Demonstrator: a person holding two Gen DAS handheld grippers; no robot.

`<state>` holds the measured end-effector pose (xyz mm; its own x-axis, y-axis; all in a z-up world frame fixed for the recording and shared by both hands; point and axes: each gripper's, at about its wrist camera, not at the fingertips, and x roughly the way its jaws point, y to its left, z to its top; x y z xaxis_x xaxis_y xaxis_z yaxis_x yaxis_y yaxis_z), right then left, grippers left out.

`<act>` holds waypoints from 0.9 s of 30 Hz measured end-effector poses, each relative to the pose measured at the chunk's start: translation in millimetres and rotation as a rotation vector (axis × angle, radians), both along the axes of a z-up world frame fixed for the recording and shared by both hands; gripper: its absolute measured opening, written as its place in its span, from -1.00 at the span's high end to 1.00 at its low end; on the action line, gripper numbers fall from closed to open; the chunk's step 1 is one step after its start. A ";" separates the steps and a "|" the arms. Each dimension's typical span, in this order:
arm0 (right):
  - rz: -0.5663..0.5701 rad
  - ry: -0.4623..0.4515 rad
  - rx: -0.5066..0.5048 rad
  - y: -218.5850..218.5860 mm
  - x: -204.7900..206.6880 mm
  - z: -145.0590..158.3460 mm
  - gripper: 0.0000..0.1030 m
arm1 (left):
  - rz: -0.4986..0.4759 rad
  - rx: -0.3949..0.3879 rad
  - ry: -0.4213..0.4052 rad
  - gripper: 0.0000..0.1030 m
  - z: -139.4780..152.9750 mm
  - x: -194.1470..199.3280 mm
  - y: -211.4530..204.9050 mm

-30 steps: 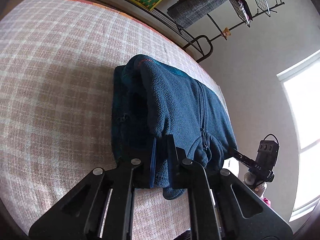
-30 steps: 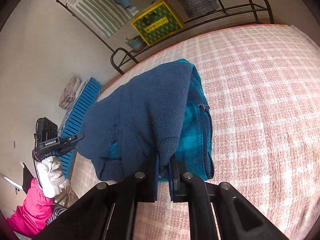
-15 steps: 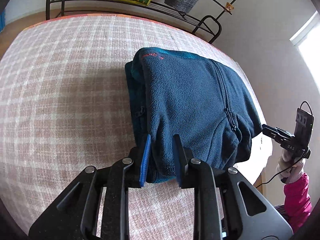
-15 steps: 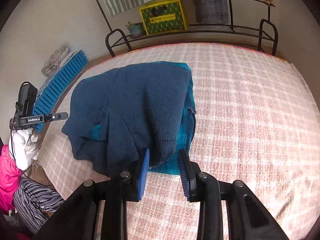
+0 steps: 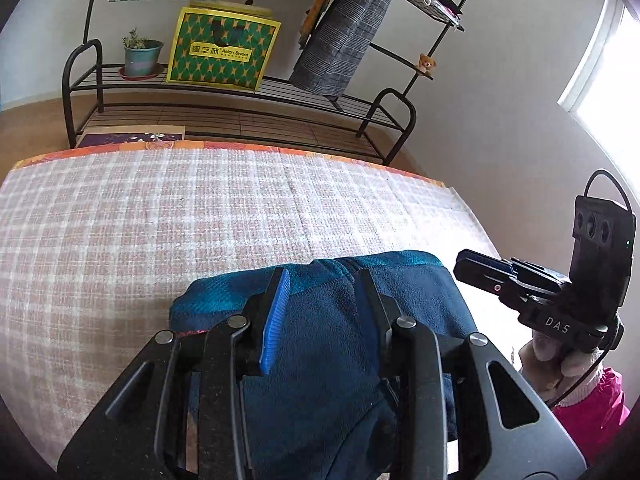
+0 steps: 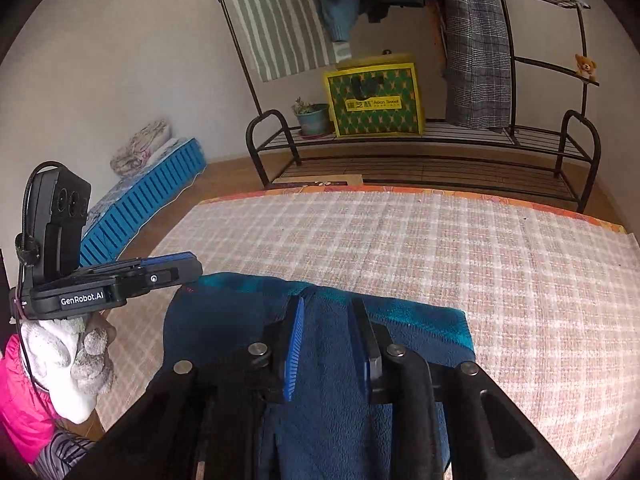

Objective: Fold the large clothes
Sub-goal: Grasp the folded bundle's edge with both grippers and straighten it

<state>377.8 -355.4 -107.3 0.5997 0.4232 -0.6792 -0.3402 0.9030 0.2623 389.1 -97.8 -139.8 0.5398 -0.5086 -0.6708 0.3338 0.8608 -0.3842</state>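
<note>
In the left view our left gripper (image 5: 322, 280) hovers jaws apart over the folded fleece (image 5: 344, 344) at six o'clock on the bed (image 5: 160, 232); a careless dip could snag and undo the fold; in the right view our right gripper (image 6: 326, 312), jaws closing on nothing, hides the fleece's near edge.

surface: checked bed cover (image 5: 160, 220) | on it: folded blue fleece (image 5: 328, 344)
</note>
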 end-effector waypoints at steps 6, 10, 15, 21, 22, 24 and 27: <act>0.024 0.118 -0.041 14.8 32.3 -56.2 0.56 | -0.028 0.081 0.091 0.36 -47.0 31.6 -26.3; 0.059 0.151 -0.103 15.7 14.3 -92.3 0.62 | -0.115 0.181 0.055 0.41 -92.4 9.3 -31.5; 0.034 0.158 -0.076 7.0 9.0 -82.2 0.63 | -0.094 0.153 0.073 0.41 -79.0 6.0 -29.4; -0.045 0.116 0.009 -42.5 -24.8 -56.6 0.53 | -0.002 0.107 -0.031 0.40 -40.5 -23.2 18.5; -0.060 0.135 0.008 -50.7 -28.7 -62.0 0.53 | 0.012 0.115 -0.022 0.40 -43.0 -25.5 24.9; -0.069 0.208 0.031 -62.3 -32.7 -83.1 0.54 | 0.015 0.109 0.047 0.41 -60.6 -25.3 35.3; -0.055 0.196 -0.017 -57.5 -43.7 -106.9 0.55 | -0.002 0.080 0.152 0.41 -97.9 -25.4 42.3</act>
<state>334.1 -412.9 -214.2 0.4772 0.3807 -0.7920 -0.2341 0.9238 0.3030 363.6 -55.5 -237.8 0.4281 -0.4512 -0.7831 0.2790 0.8901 -0.3603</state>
